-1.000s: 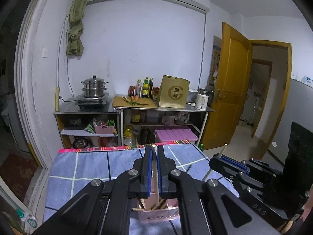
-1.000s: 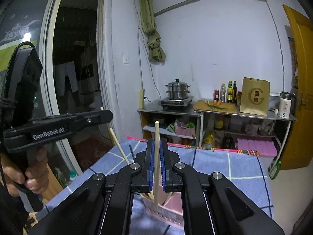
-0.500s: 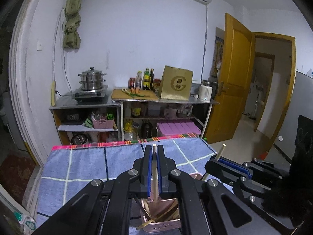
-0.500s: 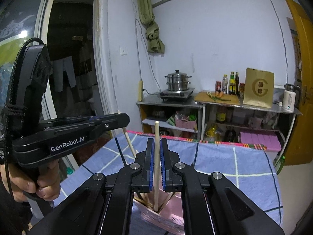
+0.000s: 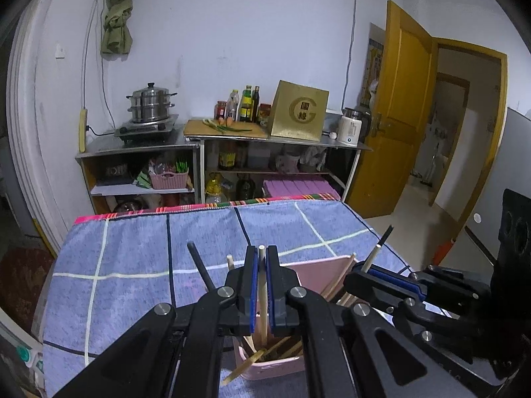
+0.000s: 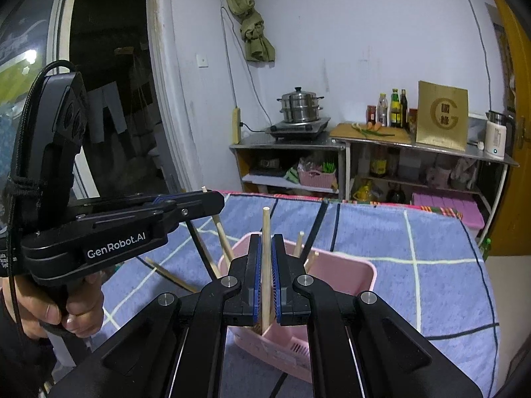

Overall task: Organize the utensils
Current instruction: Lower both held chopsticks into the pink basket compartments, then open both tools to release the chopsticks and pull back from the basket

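Chopsticks stand jumbled in a pink basket (image 6: 361, 270) on the blue checked cloth (image 5: 132, 258) covering the table. Left gripper (image 5: 262, 285) pinches one pale chopstick (image 5: 262, 298) upright over the basket; right gripper (image 6: 265, 282) clamps another chopstick (image 6: 266, 232) likewise.

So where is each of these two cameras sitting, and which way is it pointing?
Left wrist view: sits on the left tool, looking along its fingers, shut on a chopstick, over the pink basket toward the kitchen shelves; the right tool enters at right.
Right wrist view: sits on the right tool, shut on its own chopstick above the basket; the left tool and the hand holding it show at left.
Both share the basket, blue checked cloth, shelves.
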Motion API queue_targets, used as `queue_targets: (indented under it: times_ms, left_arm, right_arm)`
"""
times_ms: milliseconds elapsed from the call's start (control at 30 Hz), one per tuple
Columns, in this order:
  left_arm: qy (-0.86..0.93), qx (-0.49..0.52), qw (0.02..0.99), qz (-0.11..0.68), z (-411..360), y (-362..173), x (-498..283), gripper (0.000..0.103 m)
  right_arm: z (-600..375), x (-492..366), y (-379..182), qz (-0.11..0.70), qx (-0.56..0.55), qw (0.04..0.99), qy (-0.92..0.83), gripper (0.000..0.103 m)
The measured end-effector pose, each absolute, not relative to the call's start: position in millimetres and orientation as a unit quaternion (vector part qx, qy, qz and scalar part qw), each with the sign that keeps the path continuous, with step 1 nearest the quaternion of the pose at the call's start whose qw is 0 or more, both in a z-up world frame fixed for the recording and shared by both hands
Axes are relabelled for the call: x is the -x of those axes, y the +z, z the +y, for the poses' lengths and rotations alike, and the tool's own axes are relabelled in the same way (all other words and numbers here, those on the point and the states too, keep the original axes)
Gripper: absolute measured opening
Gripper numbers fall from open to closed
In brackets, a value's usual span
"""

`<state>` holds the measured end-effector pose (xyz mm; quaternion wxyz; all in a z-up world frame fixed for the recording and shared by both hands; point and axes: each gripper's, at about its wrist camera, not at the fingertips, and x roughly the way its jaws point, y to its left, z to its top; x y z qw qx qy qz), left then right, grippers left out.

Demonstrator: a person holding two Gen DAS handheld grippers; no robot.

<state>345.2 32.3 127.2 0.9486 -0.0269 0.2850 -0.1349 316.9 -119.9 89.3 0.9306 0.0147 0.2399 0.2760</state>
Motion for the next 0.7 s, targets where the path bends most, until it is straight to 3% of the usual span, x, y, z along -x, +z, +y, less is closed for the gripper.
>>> queue_targets:
  times_ms: [233,400,567,700]
  left_arm:
    - [-0.137,0.026,0.946,0.293,31,123,-339,0.006]
    - [-0.136,0.031,0.947,0.289,34,126,-329,0.014]
    - [-0.131,0.032,0.952,0.275,37,132,-310,0.016]
    - [-0.129,0.028,0.956,0.263,38,137,-288,0.017]
  right_arm:
    - [-121,-312,86,0.249,-0.012,0.927,0.279,0.006]
    - [-124,-302,91,0.241,-0.01,0.929,0.281,0.012]
    - [-132,-286,97,0.229,-0.012,0.932,0.279,0.013]
    - [-142,-273,99,0.223,-0.016,0.935,0.277,0.023]
